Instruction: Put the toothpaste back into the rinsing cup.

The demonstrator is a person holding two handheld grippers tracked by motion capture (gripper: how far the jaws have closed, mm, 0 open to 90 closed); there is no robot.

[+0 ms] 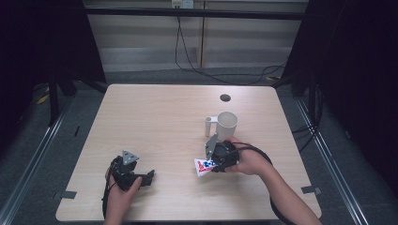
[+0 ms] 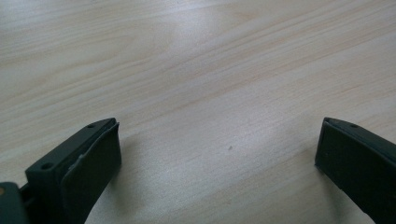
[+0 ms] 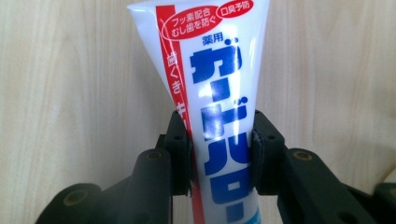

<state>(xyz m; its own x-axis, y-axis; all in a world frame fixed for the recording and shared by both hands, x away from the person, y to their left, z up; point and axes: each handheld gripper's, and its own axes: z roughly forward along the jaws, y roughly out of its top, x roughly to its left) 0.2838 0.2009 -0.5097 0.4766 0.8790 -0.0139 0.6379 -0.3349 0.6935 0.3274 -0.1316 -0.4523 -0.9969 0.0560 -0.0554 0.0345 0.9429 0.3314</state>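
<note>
Right gripper (image 3: pixel 219 149) clamps a glossy white tube (image 3: pixel 212 93) — flat, tapering; left gripper (image 2: pixel 217 154) gapes wide, holding nothing, over pale matte wood-grain table (image 1: pixel 155 117); cylindrical mug (image 1: pixel 226 125) nearby

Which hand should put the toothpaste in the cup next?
The right one, probably. Its tongs are already shut on the toothpaste, and the cup stands just beyond that hand. The left tongs are open with nothing between them, farther from the cup.
</note>
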